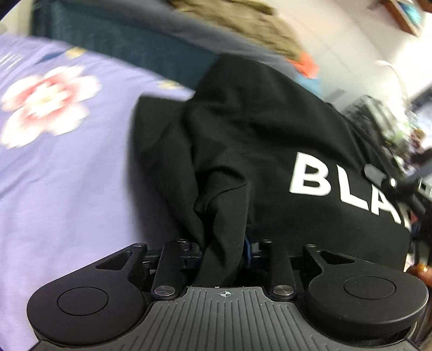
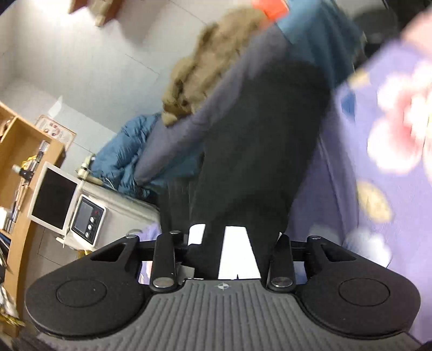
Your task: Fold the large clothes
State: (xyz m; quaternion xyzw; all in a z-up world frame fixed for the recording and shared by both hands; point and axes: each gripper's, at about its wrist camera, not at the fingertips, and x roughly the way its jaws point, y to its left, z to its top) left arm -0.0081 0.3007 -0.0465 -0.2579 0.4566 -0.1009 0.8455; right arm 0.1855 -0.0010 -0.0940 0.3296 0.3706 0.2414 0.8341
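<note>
Left wrist view: one black shirt (image 1: 243,129) over the floral sheet (image 1: 67,162), a bunched fold pinched in the left gripper (image 1: 222,253); lettering cut off at "BLA".

Right wrist view: right gripper (image 2: 229,253) clamps the shirt (image 2: 256,151); fingertips hidden, background blurred.

Lavender bedspread (image 1: 67,175) lies bare on the left — clothes pile (image 1: 237,24) crowds the far edge.

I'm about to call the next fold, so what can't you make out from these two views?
- Left gripper fingertips: left wrist view, buried in the black printed garment.
- Right gripper fingertips: right wrist view, covered by the same cloth.
- Garment's white lettering: left wrist view, cut off after BLA.
- Purple floral bedsheet: motion-blurred.
</note>
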